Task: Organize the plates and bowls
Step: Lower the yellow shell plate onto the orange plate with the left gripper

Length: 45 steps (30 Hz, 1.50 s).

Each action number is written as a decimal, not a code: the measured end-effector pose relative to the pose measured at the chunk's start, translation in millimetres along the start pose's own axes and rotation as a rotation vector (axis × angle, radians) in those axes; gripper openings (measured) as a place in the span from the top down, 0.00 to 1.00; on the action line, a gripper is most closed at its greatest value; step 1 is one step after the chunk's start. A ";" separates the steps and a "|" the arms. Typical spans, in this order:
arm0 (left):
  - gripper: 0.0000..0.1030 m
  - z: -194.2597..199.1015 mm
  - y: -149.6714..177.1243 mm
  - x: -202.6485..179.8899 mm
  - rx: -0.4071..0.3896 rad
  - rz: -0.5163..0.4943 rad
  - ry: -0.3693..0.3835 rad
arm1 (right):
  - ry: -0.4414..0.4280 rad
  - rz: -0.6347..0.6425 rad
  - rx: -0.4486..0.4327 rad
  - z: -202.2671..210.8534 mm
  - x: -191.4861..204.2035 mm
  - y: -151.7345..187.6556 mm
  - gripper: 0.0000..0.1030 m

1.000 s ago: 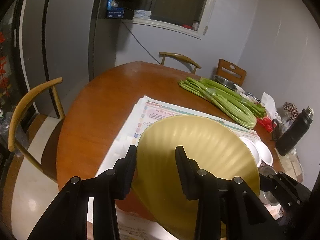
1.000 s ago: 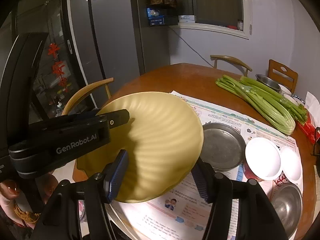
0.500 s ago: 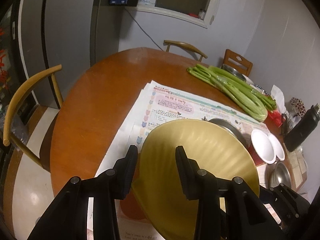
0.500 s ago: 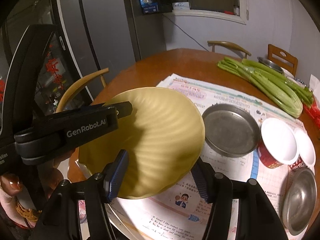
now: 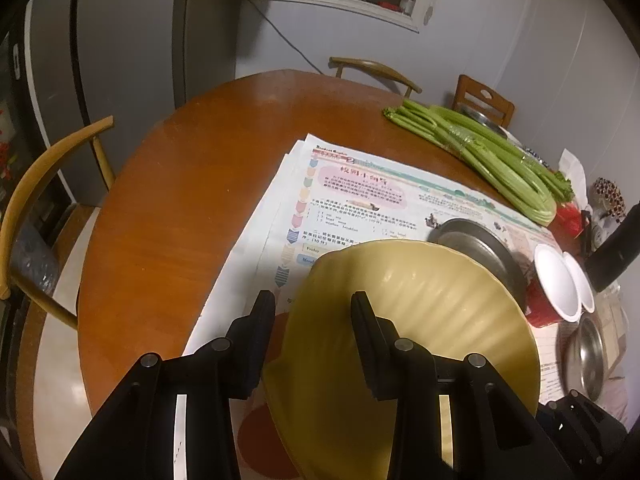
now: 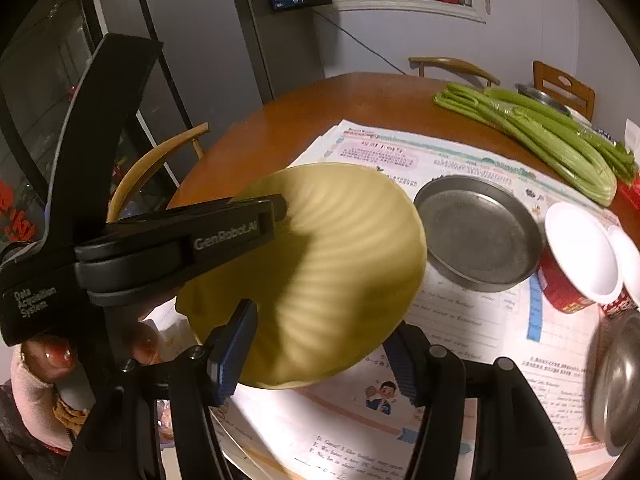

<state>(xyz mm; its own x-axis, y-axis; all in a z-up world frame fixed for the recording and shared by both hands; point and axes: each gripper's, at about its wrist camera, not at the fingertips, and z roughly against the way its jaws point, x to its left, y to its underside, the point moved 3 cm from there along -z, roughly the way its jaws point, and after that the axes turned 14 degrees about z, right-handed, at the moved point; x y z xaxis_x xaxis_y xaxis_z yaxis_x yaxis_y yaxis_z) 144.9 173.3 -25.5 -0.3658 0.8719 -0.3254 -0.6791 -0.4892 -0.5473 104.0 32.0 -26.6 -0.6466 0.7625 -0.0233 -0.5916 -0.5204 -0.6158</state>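
Left gripper (image 5: 313, 306) is clamped on the yellow plate's (image 6: 332, 264) rim, tilted above the newspaper (image 6: 460, 332). Right gripper (image 6: 320, 344) has its jaws apart beneath it. A rim-only pinch could probably slip, dropping it near the metal pan (image 6: 478, 228).

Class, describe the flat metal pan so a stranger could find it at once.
On the round table, look at the newspaper. The metal pan lies there between the yellow plate and the red cup: grey, shallow, the only flat-bottomed dish.

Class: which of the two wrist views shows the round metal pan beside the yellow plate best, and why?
The right wrist view: the metal pan shows nearly whole, with its rim and flat base open to the camera, on the newspaper. In the left wrist view the yellow plate covers its near part, leaving only a foreshortened arc.
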 end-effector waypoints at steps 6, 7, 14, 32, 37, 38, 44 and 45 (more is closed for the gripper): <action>0.61 -9.1 -1.3 0.9 0.007 -0.015 -0.010 | 0.004 -0.034 0.021 -11.5 -0.5 0.4 0.40; 0.61 -10.3 -1.2 1.1 0.009 -0.017 -0.012 | 0.004 -0.043 0.020 -13.1 -1.1 0.6 0.40; 0.60 -20.2 0.3 3.1 0.017 -0.023 -0.023 | 0.001 -0.078 0.025 -19.5 -0.5 3.7 0.40; 0.56 -31.7 3.9 3.8 0.035 -0.033 -0.010 | -0.044 -0.084 0.010 -12.2 1.7 14.8 0.40; 0.56 -31.6 2.9 3.4 0.037 -0.029 -0.006 | -0.037 -0.063 0.014 -10.2 4.2 17.1 0.40; 0.56 -31.4 2.6 3.1 0.035 -0.030 -0.007 | -0.037 -0.059 0.020 -11.0 5.4 18.0 0.40; 0.56 -31.0 2.4 0.8 0.029 -0.049 -0.017 | -0.019 -0.024 0.009 -5.7 9.9 18.8 0.40; 0.56 -31.0 2.6 1.1 0.029 -0.050 -0.019 | -0.014 -0.017 0.002 -3.6 10.3 19.0 0.40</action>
<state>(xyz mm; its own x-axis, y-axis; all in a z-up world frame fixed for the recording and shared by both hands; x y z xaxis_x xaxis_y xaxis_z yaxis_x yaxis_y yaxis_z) 162.5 172.4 -51.2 -0.3427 0.8957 -0.2833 -0.7149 -0.4443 -0.5399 87.8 31.3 -41.3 -0.6431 0.7658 -0.0017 -0.6035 -0.5082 -0.6144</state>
